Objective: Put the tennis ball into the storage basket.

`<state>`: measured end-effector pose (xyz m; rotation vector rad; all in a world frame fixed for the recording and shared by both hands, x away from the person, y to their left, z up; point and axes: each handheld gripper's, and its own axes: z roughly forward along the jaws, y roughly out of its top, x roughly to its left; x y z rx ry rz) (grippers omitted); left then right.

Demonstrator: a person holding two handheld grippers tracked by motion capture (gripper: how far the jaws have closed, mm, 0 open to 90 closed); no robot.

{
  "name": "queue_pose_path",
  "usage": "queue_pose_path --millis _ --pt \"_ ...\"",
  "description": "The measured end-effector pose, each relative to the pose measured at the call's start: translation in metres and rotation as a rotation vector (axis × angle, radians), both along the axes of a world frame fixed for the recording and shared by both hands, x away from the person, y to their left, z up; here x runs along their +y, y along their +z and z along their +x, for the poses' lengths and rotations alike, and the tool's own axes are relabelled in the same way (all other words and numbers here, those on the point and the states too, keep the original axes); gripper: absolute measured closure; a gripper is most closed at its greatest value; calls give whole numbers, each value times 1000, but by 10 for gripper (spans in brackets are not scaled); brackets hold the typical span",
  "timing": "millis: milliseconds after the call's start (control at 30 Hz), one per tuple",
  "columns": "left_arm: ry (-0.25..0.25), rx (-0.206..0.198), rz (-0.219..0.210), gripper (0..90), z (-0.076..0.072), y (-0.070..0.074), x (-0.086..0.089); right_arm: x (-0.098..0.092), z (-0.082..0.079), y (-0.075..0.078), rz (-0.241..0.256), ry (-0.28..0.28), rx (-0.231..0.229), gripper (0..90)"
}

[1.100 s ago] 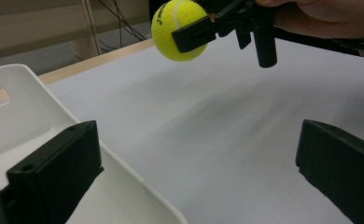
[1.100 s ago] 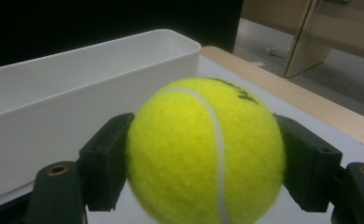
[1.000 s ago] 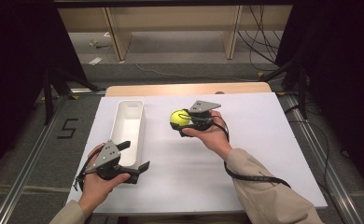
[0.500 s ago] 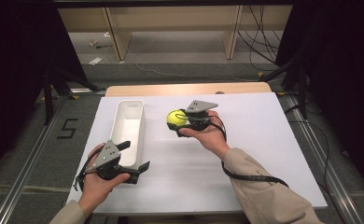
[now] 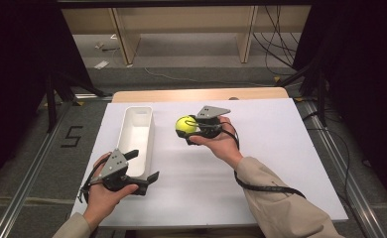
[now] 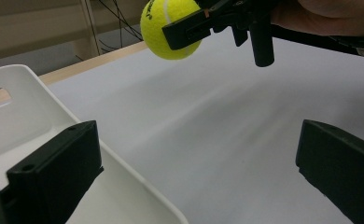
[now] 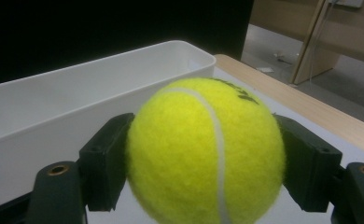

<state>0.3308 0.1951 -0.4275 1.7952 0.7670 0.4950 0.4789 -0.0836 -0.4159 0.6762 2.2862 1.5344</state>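
The tennis ball (image 7: 206, 151) was judged light, springy and slightly compressible, with a felt nap that gives good friction; slippage was considered unlikely provided the jaws bear on opposite sides across the widest part. That is where it was taken: in the right gripper view one black jaw pressed each flank of the ball. Its covering was bright yellow-green, crossed by a curved white seam, with dark lettering near the top, too blurred to read.

The ball was held clear of the white table (image 5: 281, 163), just to the right of the white bin (image 5: 138, 136) and near the bin's far end. The right gripper (image 5: 191, 130) was closed on the ball and carried in a raised hand.

The left gripper (image 5: 144, 166) rested low at the bin's near end, its jaws spread wide and holding nothing; one jaw lay over the bin's rim.
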Motion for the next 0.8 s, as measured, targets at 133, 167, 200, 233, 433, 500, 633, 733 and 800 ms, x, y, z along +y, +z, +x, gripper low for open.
queue_pose_path --millis 133,167,200,233,433,500,633,733,800 --pt "0 0 0 0 0 0 0 2 0 1 3 4 0 269" --pt "1 0 0 0 0 0 0 2 -1 1 3 3 1 269" --pt "1 0 0 0 0 0 0 3 0 1 4 4 -2 269" --pt "1 -1 1 0 0 0 0 3 0 1 5 4 0 269" --pt "1 -2 0 0 0 0 0 7 0 3 9 8 -2 269" --pt "0 -1 1 0 0 0 0 8 0 3 8 10 -4 269" --pt "0 -1 0 0 0 0 0 9 1 4 10 10 -7 269" --pt "0 -1 1 0 0 0 0 10 1 5 13 11 -4 269" --pt "0 -1 0 0 0 0 0 11 1 5 12 13 -7 269"
